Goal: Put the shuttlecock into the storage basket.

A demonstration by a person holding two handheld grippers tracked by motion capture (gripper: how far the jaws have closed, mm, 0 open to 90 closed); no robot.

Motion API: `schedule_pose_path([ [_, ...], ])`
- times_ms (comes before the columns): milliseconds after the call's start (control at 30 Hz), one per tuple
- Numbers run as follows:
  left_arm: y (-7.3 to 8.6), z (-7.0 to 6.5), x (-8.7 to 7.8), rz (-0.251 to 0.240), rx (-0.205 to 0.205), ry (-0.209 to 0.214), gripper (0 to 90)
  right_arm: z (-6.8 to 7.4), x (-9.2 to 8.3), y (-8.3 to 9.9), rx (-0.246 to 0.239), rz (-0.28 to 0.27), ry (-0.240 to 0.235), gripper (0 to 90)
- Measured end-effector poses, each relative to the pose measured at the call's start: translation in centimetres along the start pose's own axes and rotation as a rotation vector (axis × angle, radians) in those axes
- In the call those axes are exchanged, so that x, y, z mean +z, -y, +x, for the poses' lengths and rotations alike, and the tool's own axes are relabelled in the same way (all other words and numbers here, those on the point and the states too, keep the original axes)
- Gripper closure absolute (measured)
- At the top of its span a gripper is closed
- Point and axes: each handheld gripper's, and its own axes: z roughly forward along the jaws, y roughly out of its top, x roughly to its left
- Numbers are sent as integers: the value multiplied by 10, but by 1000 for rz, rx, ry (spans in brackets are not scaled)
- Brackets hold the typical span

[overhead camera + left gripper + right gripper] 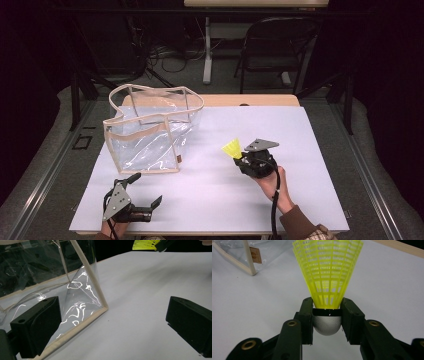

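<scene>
Your right gripper point(327, 308) is clamped on the yellow shuttlecock point(327, 270), held above the table right of the clear bag point(150, 130); your left gripper point(145, 192) rests wide open, empty. Next, carry it over the bag's mouth

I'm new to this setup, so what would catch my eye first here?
The bright yellow shuttlecock stands out: the right gripper clamps its white cork base between its fingers, above the white table. At the table's far left stands a clear plastic bag with beige trim, open-topped.
</scene>
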Motion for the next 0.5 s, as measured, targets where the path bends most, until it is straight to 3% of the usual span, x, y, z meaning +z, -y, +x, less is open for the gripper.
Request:
schedule_pose_path([
  [500, 0, 0, 1, -4, -5, -1, 1, -1, 1, -12, -5, -53, -3, 652],
])
